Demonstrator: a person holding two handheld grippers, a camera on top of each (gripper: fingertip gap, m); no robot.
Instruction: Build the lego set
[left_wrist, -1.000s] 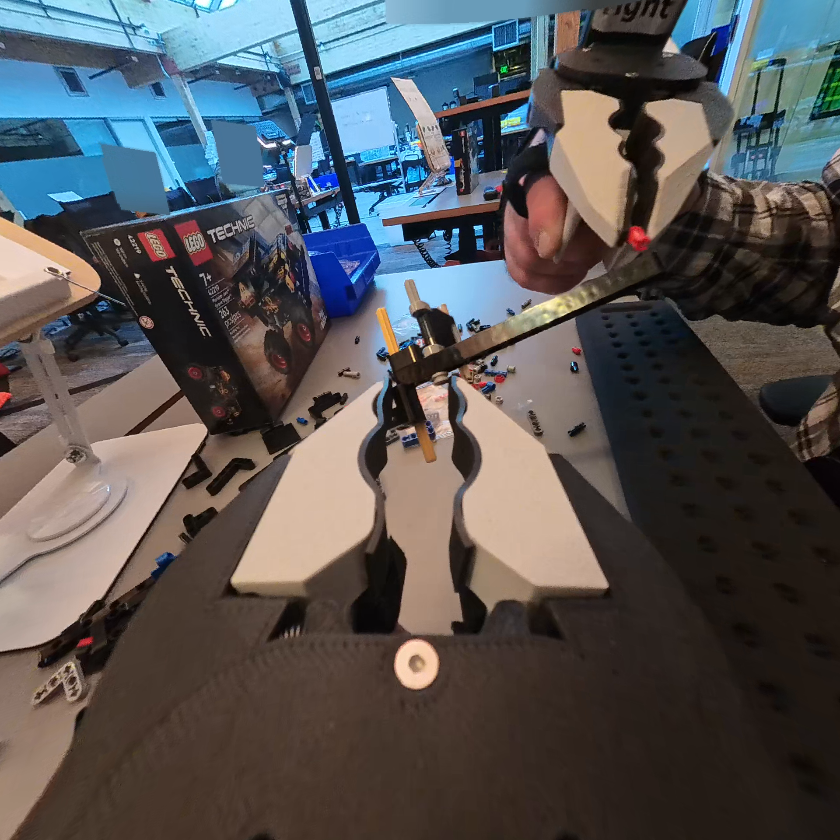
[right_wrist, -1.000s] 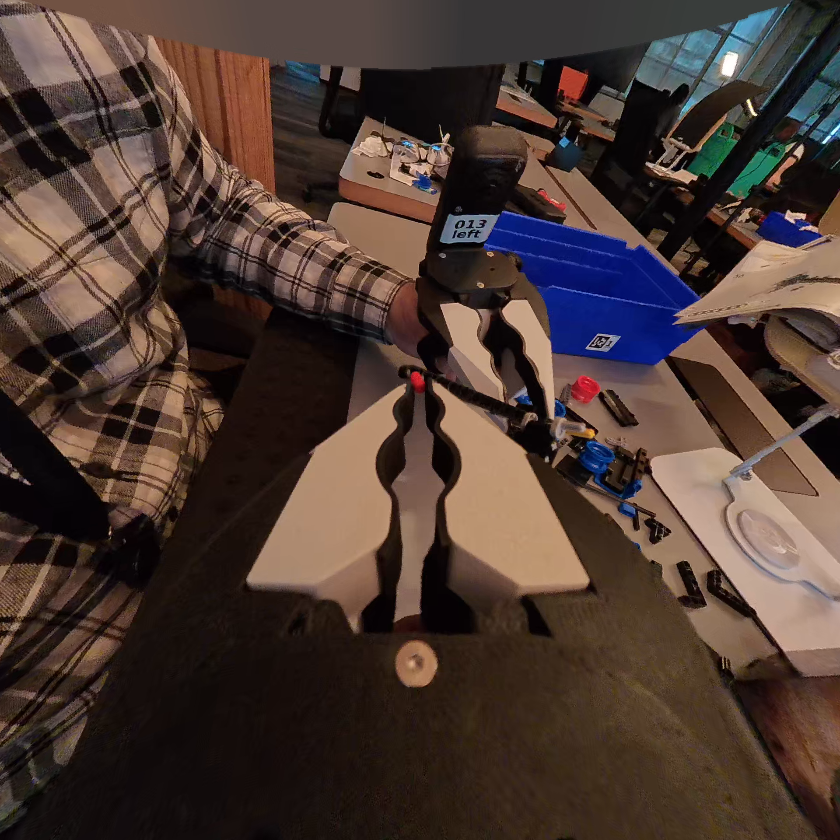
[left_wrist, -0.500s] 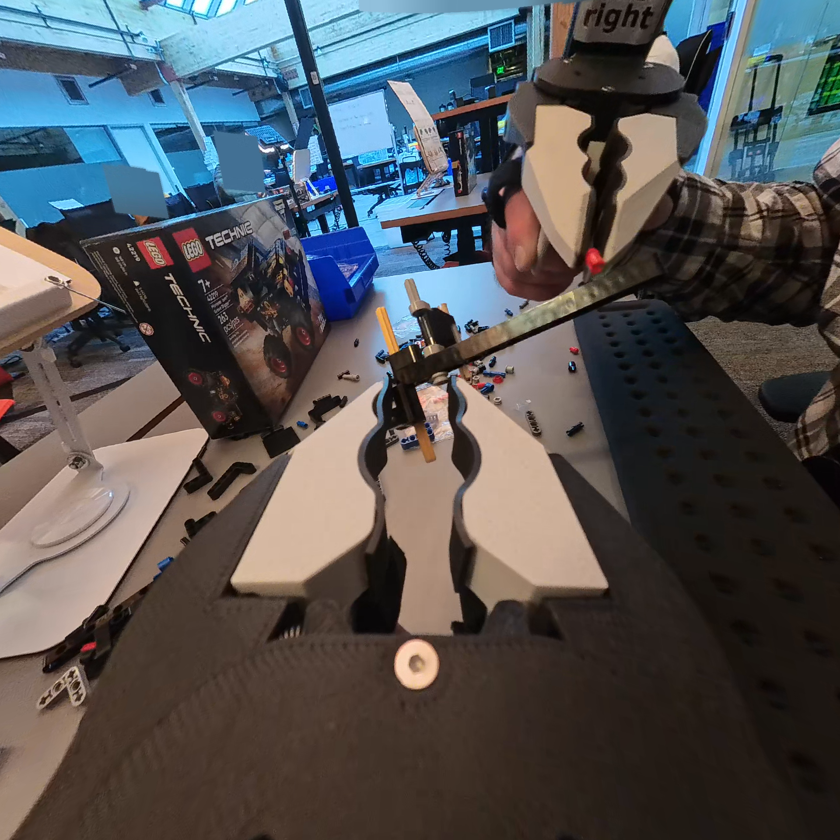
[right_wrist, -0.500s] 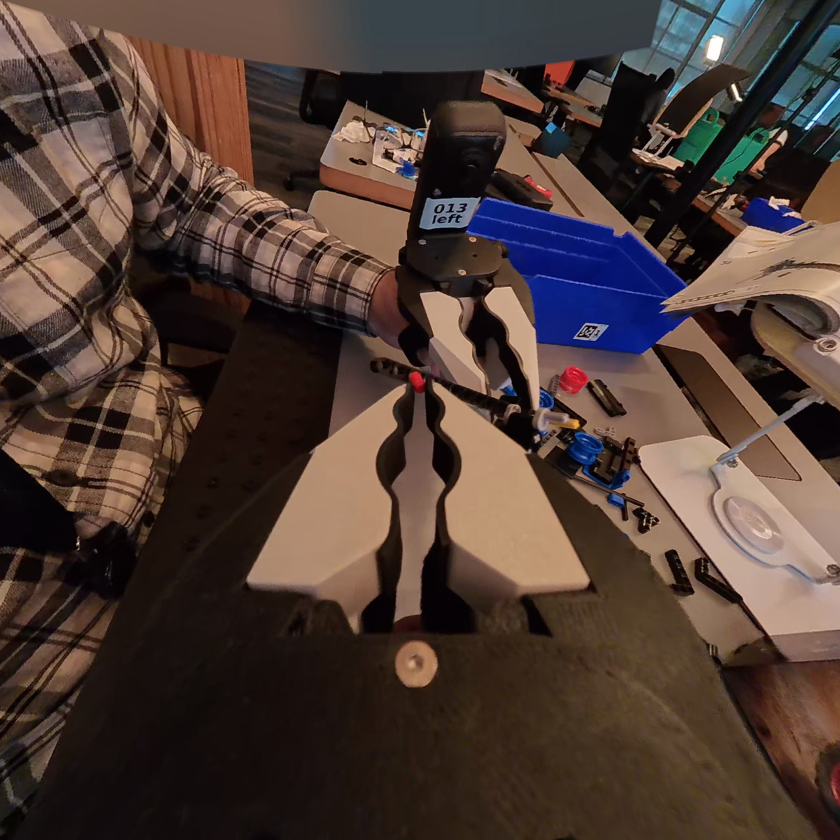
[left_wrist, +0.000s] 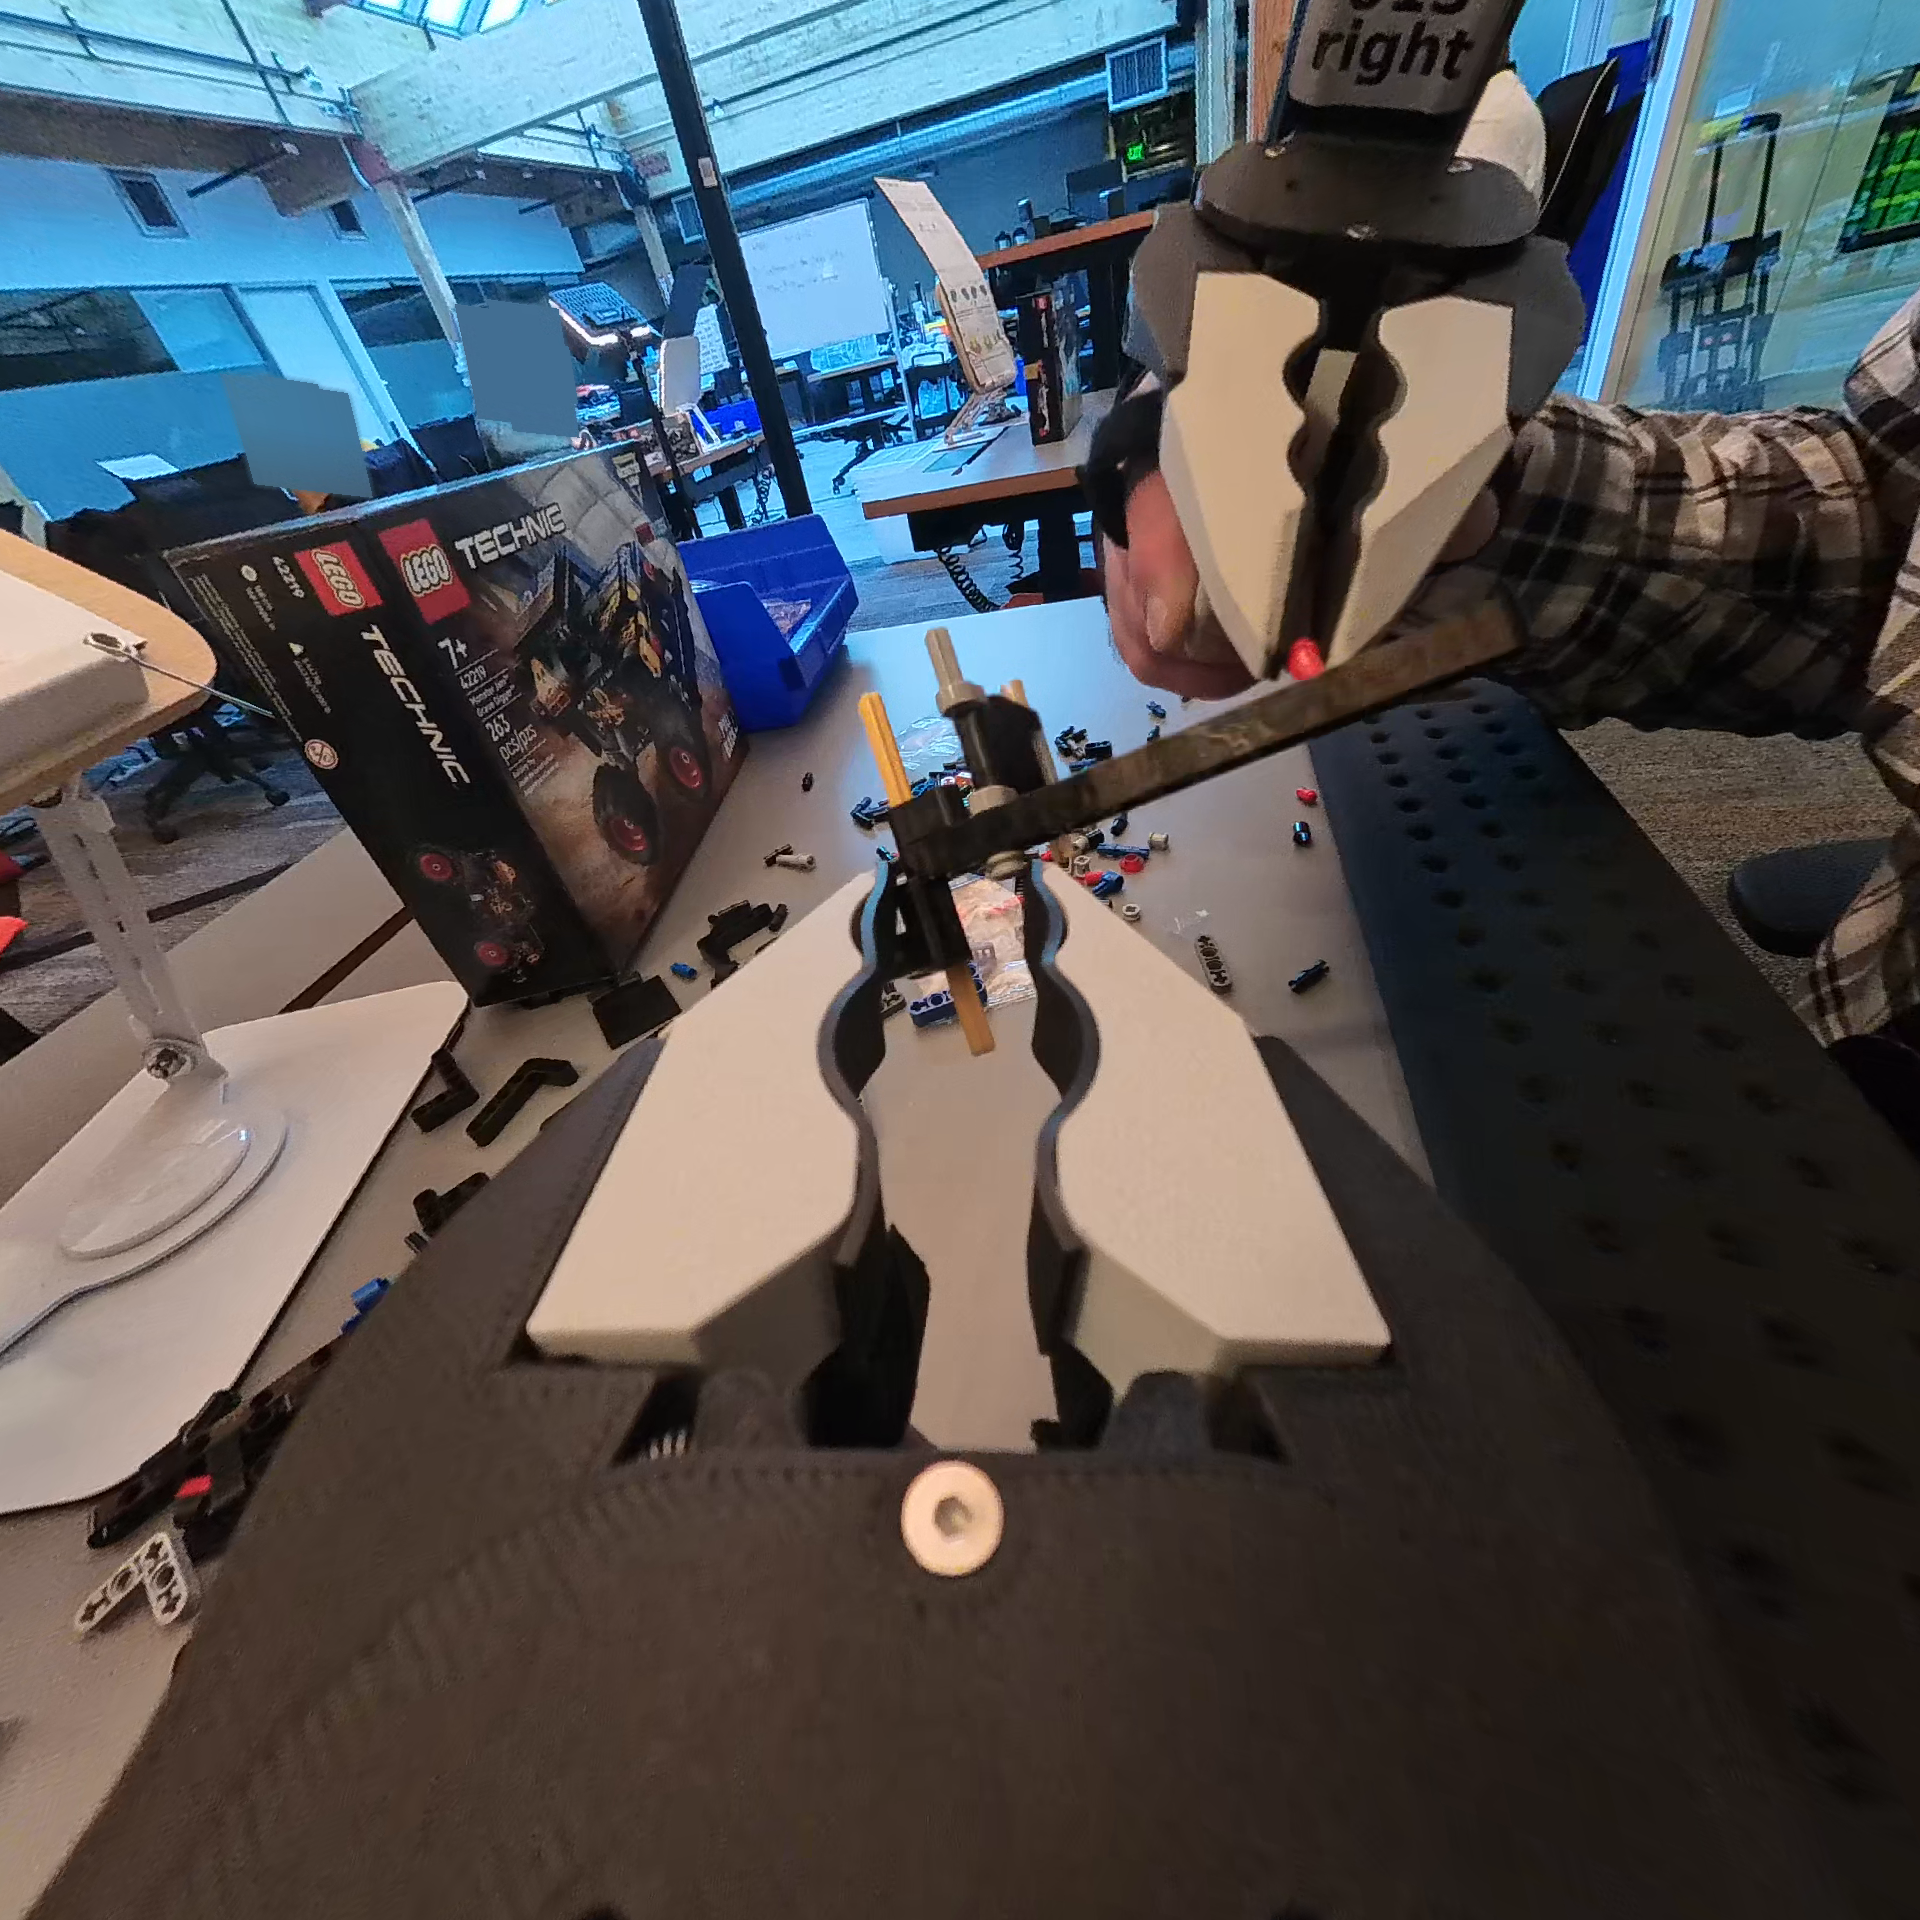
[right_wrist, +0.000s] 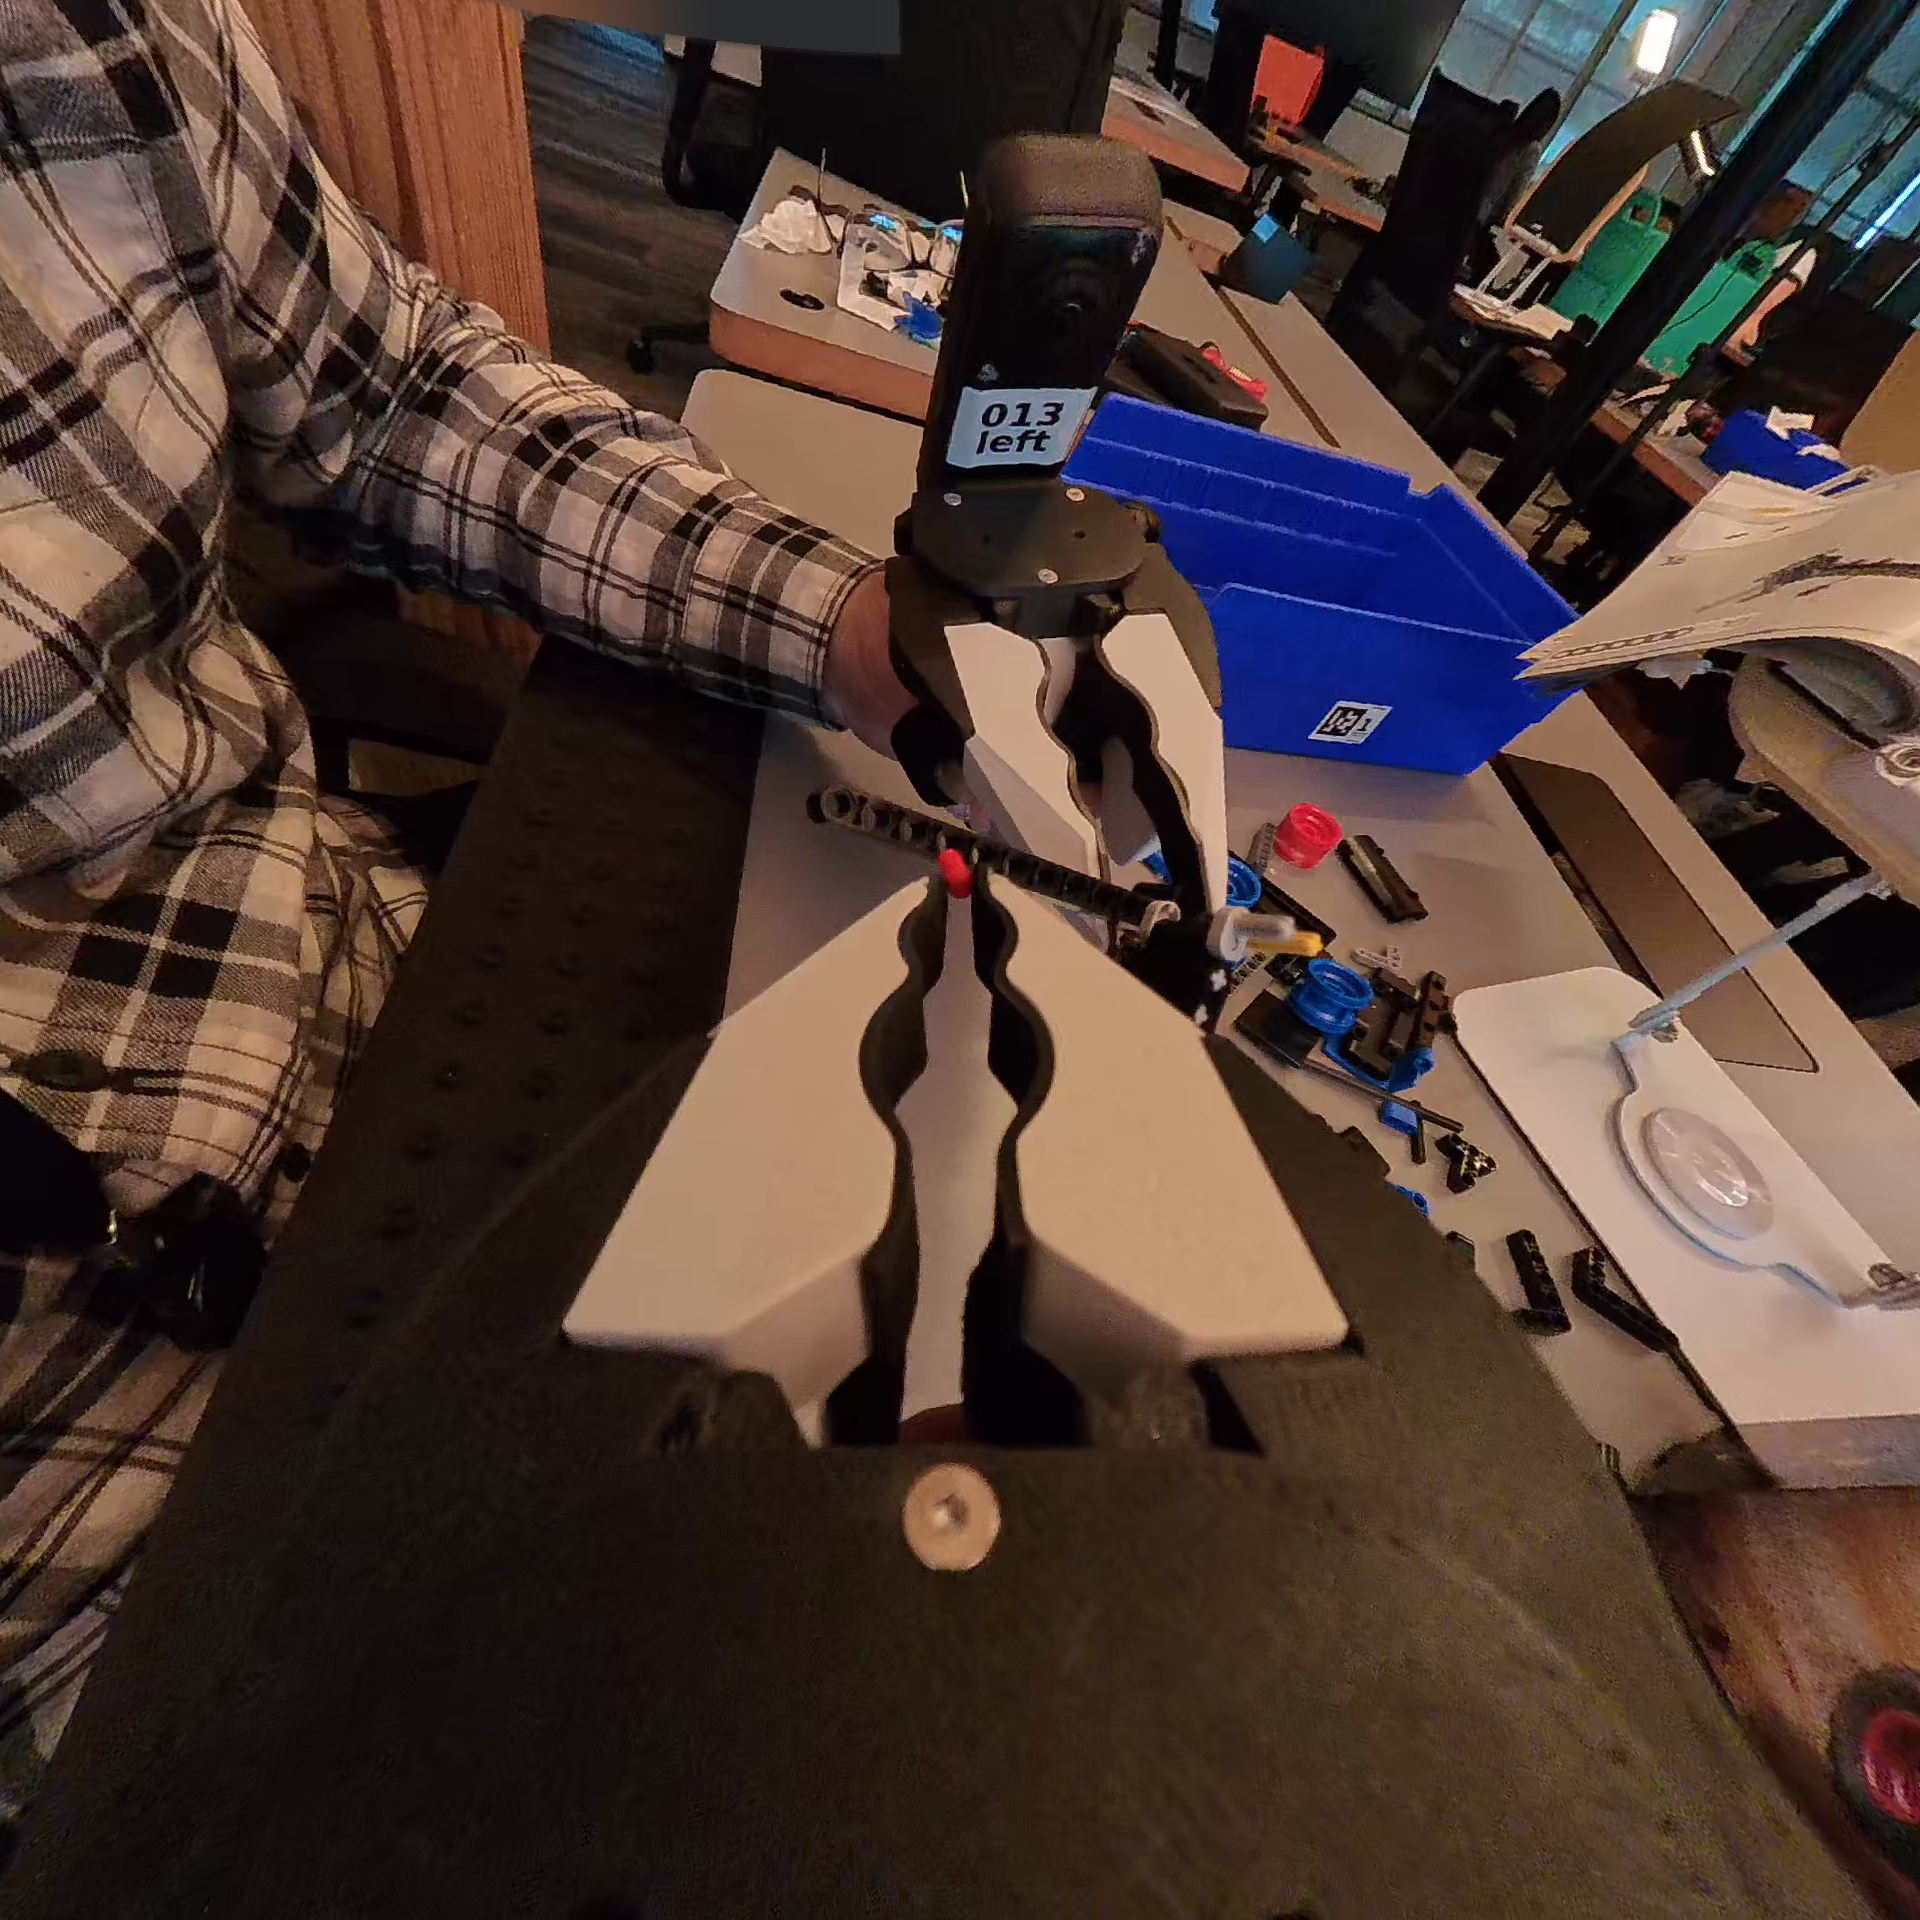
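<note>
The black lego assembly (left_wrist: 940, 831) hangs in the air above the bench (left_wrist: 1226, 914), clamped at its lower black block between the tips of the left tool (left_wrist: 951, 904), whose jaws are pressed in on it. A yellow axle (left_wrist: 925, 873) runs slantwise through the block, and a grey axle (left_wrist: 951, 675) with a black sleeve stands up from it. From the block a long black beam (left_wrist: 1216, 753) with a row of holes reaches up and away to the right tool (left_wrist: 1304, 655). That tool's jaws are squeezed on a small red pin (right_wrist: 954, 871), which sits against the beam about midway along it; whether the pin is seated in a hole cannot be told.

Below the assembly, loose small pieces (left_wrist: 1101, 842) in black, blue, red and grey lie scattered on the bench. To the left of the assembly stands the set's box (left_wrist: 488, 748), upright on its edge, with black angled pieces (left_wrist: 520, 1096) lying near its foot. Behind the box sits a blue bin (left_wrist: 774, 623). Farther left of the box is a white stand (left_wrist: 135, 1122) with a flat base. To the right of the assembly a dark perforated mat (left_wrist: 1621, 1039) covers the bench edge, and a plaid sleeve (left_wrist: 1704, 561) leads to the hand on the right tool.
</note>
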